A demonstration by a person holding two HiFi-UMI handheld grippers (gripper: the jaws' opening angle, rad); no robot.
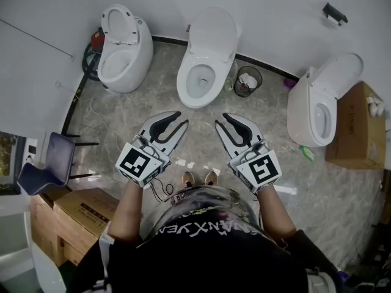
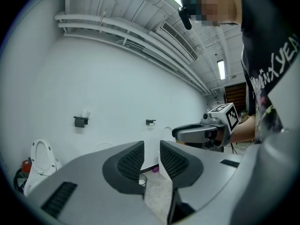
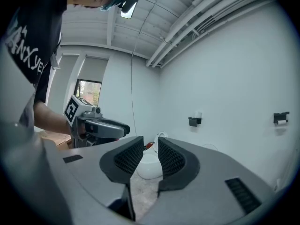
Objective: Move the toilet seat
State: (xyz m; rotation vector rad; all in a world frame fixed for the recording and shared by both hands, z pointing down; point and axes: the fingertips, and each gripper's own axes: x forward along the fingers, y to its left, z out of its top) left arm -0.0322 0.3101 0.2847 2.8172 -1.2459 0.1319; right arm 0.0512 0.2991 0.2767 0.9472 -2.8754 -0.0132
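Three white toilets stand along the wall in the head view. The middle toilet (image 1: pixel 204 57) is straight ahead of me, its lid (image 1: pixel 212 26) raised and the bowl open. On the left toilet (image 1: pixel 122 50) the seat ring (image 1: pixel 120 26) is tilted up. The right toilet (image 1: pixel 317 105) also has its lid up. My left gripper (image 1: pixel 182 118) and right gripper (image 1: pixel 221 120) hover side by side over the floor, short of the middle toilet. Each one's jaws stand a narrow gap apart with nothing between them (image 2: pixel 152 156) (image 3: pixel 151 153).
A black wastebasket (image 1: pixel 247 81) stands right of the middle toilet. Cardboard boxes sit at the far right (image 1: pixel 360 127) and lower left (image 1: pixel 79 215), with a dark chair (image 1: pixel 52 163) beside the latter. A cable (image 1: pixel 101 118) trails over the marble floor. My feet (image 1: pixel 198 179) are below the grippers.
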